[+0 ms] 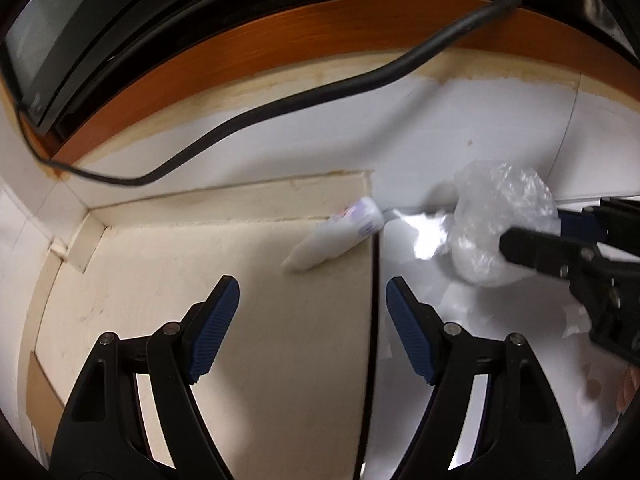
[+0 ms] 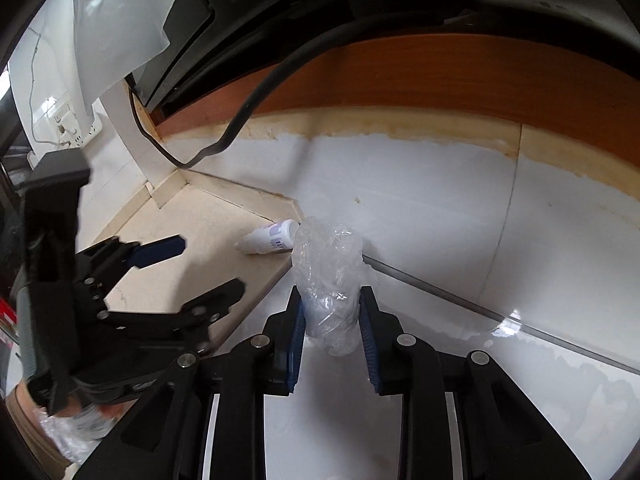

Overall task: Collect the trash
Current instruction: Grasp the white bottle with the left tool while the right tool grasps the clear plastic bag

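A crumpled clear plastic wrap point(image 2: 328, 280) sits between the blue pads of my right gripper point(image 2: 330, 300), which is shut on it; it also shows in the left wrist view point(image 1: 500, 224) with the right gripper point(image 1: 532, 232) coming in from the right. A small white tube with purple print point(image 1: 340, 232) lies on the floor by the step edge, also in the right wrist view point(image 2: 270, 240). My left gripper point(image 1: 312, 292) is open and empty, a short way in front of the tube; it shows in the right wrist view point(image 2: 208, 268).
A thick black cable point(image 1: 280, 108) runs along the wall under an orange-brown wooden trim point(image 1: 320, 28). A cream tile floor point(image 1: 240, 320) meets a glossy white tile point(image 1: 480, 340) at a dark seam. A dark appliance point(image 1: 60, 40) stands above left.
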`<state>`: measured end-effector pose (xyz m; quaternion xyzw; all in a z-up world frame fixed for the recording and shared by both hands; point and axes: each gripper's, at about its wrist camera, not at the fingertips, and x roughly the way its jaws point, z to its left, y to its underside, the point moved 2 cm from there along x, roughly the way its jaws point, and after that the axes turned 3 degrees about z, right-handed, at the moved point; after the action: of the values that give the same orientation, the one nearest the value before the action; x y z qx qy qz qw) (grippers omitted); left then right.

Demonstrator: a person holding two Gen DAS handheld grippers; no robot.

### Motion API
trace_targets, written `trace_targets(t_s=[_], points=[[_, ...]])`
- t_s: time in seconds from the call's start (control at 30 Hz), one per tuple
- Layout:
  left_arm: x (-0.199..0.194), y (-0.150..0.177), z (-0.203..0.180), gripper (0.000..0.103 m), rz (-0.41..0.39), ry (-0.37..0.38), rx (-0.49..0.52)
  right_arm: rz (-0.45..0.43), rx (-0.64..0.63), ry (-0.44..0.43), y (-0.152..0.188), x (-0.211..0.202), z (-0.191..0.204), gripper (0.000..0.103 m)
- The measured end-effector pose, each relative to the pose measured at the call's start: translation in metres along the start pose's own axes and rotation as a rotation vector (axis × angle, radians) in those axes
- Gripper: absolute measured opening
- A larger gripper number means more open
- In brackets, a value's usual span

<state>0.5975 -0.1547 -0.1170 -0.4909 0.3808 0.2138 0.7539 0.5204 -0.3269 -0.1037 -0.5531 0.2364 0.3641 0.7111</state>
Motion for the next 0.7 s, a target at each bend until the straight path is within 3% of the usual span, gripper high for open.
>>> trace_targets(t_s=[0.4, 0.53, 0.6, 0.7], points=[[0.05, -0.025, -0.017, 0.067, 0.0, -0.065, 0.051, -0.01, -0.041, -0.034, 0.006, 0.002, -0.004, 0.025], [0.062, -0.029, -0.019, 0.058, 0.01, -0.043, 0.055, -0.001, -0.044, -0.042, 0.008, 0.008, -0.006, 0.025], [0.064, -0.029, -0.02, 0.044, 0.013, -0.019, 0.049, 0.0, -0.025, -0.059, 0.009, 0.009, -0.01, 0.025], [0.064, -0.028, -0.023, 0.034, 0.021, 0.003, 0.043, 0.002, -0.005, -0.07, 0.012, 0.009, -0.015, 0.025]])
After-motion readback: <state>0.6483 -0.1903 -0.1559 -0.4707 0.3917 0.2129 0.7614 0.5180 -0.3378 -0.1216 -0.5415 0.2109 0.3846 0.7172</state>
